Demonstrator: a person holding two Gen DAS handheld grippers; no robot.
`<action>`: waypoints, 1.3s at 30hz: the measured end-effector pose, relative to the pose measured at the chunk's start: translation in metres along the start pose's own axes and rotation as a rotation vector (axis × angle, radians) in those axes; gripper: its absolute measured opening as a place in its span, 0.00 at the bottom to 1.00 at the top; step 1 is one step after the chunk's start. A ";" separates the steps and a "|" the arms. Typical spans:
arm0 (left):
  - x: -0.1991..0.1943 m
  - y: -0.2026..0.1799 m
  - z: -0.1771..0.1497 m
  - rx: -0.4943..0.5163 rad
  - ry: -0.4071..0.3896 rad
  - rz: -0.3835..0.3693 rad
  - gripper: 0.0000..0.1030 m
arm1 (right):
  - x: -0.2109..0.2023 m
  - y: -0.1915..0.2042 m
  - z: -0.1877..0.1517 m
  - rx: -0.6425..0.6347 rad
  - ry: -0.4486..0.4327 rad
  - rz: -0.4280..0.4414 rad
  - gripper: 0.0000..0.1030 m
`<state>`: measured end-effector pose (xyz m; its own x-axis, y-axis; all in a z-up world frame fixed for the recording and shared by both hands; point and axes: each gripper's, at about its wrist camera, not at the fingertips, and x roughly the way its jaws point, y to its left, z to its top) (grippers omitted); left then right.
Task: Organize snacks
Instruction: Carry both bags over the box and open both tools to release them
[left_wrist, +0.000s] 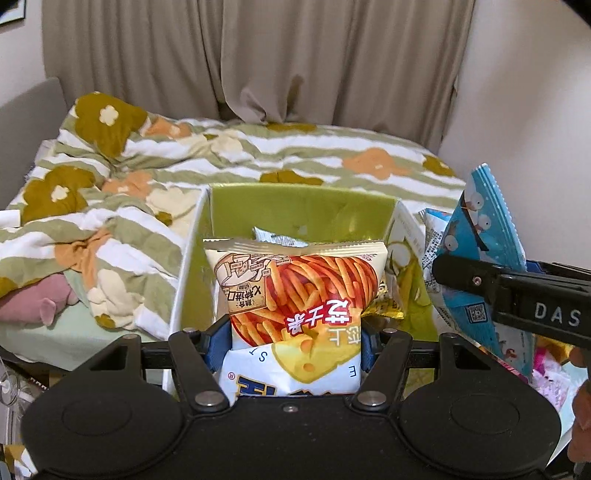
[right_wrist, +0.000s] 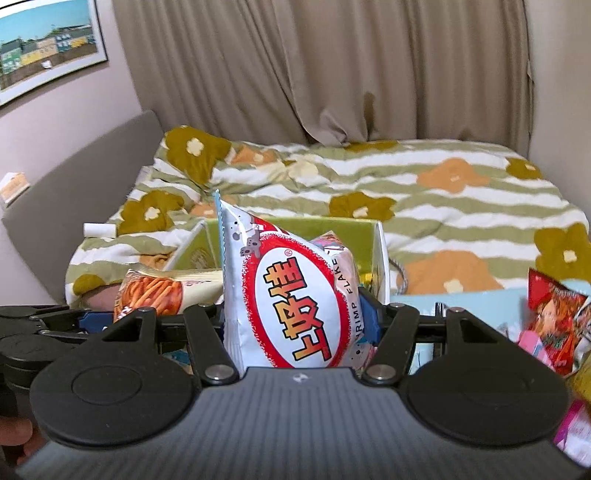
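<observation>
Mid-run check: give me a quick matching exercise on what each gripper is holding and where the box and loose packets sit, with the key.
Things:
1. cheese-stick bag
2. shrimp flakes bag
3. green box
4. red snack packet

States or places:
A. open-topped, on the bed in front of both grippers
B. clamped in the right gripper
C. lying loose at the right edge of the right wrist view
D. clamped in the left gripper

Pairs: 1-D, 2-B, 3-A, 4-C
</observation>
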<state>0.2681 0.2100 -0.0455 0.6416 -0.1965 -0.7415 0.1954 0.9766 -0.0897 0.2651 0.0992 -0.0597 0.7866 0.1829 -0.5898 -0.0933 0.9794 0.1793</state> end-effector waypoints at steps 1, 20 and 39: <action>0.004 0.001 0.001 0.003 0.010 -0.004 0.66 | 0.004 0.000 -0.001 0.004 0.009 -0.003 0.74; 0.006 0.000 -0.002 -0.002 0.015 0.106 0.96 | 0.021 -0.010 0.009 0.002 0.065 0.102 0.74; -0.013 0.010 -0.015 -0.062 -0.007 0.187 0.96 | 0.053 0.003 -0.004 -0.118 0.173 0.089 0.92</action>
<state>0.2506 0.2237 -0.0468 0.6679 -0.0115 -0.7442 0.0261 0.9996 0.0079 0.3039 0.1123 -0.0940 0.6567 0.2713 -0.7037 -0.2367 0.9601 0.1493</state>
